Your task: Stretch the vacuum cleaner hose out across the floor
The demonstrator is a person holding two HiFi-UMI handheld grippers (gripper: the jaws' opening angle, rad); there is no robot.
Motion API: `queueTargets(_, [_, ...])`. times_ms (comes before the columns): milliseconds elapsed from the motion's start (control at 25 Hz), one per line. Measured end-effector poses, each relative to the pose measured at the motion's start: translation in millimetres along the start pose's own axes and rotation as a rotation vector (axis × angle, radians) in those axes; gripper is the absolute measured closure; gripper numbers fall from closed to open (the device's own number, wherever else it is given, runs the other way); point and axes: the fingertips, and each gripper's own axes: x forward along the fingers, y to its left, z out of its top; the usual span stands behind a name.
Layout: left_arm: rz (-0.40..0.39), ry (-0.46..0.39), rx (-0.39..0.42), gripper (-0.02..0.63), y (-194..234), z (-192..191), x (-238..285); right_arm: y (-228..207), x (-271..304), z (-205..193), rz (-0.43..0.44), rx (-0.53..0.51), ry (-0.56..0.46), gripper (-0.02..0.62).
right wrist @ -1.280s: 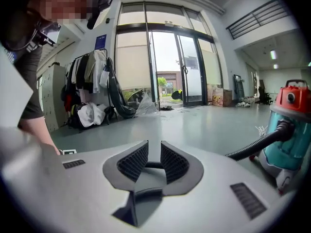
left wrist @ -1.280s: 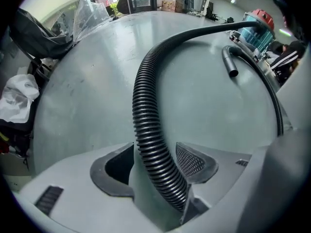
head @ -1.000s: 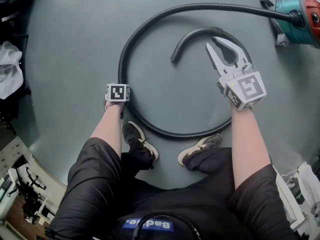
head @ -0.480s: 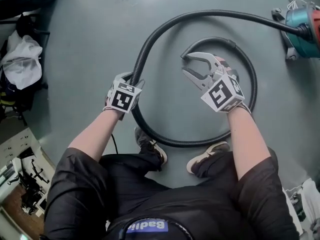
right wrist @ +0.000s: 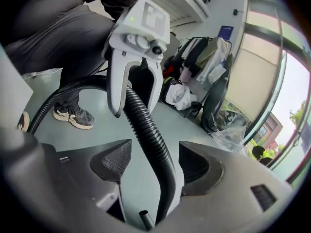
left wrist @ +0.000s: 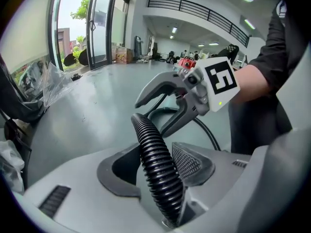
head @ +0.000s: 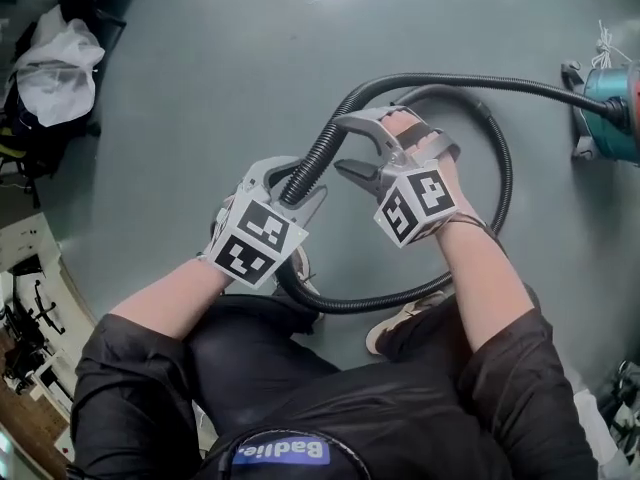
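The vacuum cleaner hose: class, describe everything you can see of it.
The hose is black, ribbed and plastic-looking. One end joins the teal vacuum cleaner; the rest curls in a loop on the grey floor. The left gripper clamps a raised stretch, which then runs loose between the right gripper's jaws, which have just been opening.

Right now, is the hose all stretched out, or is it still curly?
Still curly. Done: the left gripper is clamped on the hose, holding it up off the floor. In hand: the right gripper's jaws have just been opening, with the hose running loose between them. Left: pulling the big loop straight, away from the vacuum cleaner.
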Motion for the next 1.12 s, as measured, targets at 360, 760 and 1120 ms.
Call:
queueTargets(360, [0.013, -0.159, -0.002, 0.387, -8.1, 31.0, -37.3, -11.8, 21.6, 38.1, -0.016, -0.06, -0.028, 0.388])
queueTargets(760, [-0.028, -0.133, -0.124, 0.278, -11.7, 37.9, 5.8, -93.3, -39.6, 6.8, -0.266, 0.048, 0.084, 0.388])
queueTargets(1120, [-0.113, 0.119, -0.204, 0.253, -4.3, -55.5, 40.3, -163.5, -116.2, -29.8, -0.486, 0.183, 0.114, 0.39])
